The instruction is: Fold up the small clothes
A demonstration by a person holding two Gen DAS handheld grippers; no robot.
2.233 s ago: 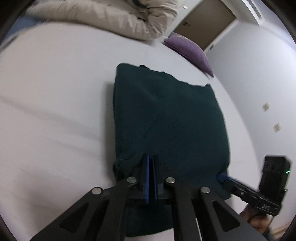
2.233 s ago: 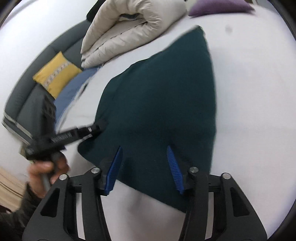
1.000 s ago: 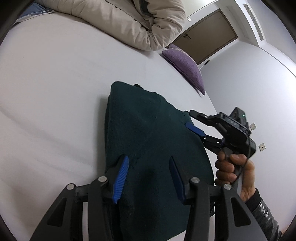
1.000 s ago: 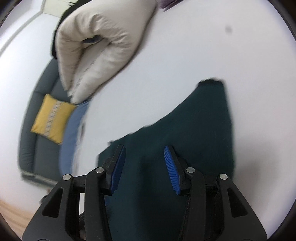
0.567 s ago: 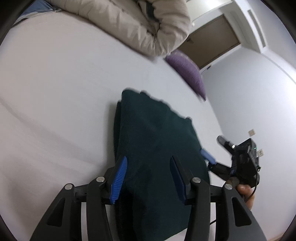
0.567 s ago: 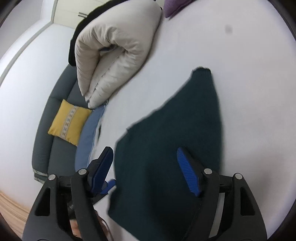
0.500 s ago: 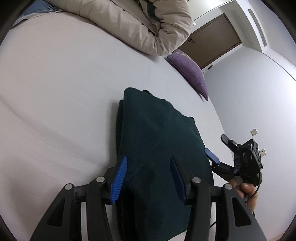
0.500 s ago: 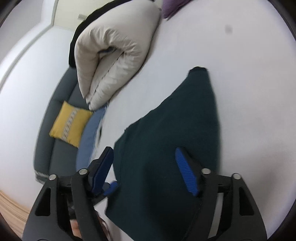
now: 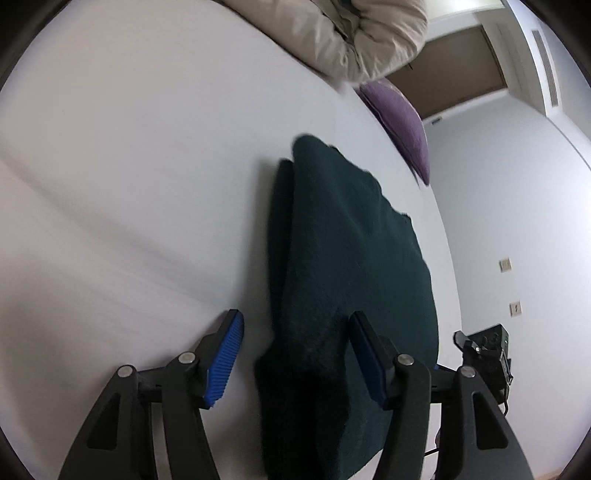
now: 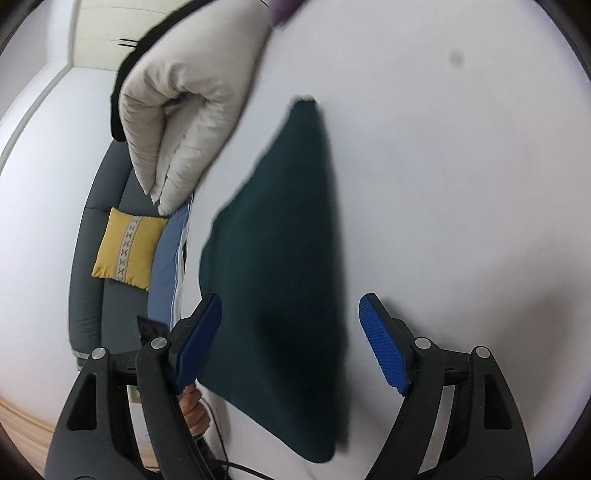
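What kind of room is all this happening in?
Probably a bedroom: a wide white bed sheet, a rolled beige duvet, a purple pillow, and a grey sofa with a yellow cushion.

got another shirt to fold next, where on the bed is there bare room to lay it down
Bare sheet lies left of the green cloth, up to the duvet, and also right of the cloth, past the right gripper. It is crowded along the far edge: duvet and purple pillow. The left gripper straddles the cloth's near end.
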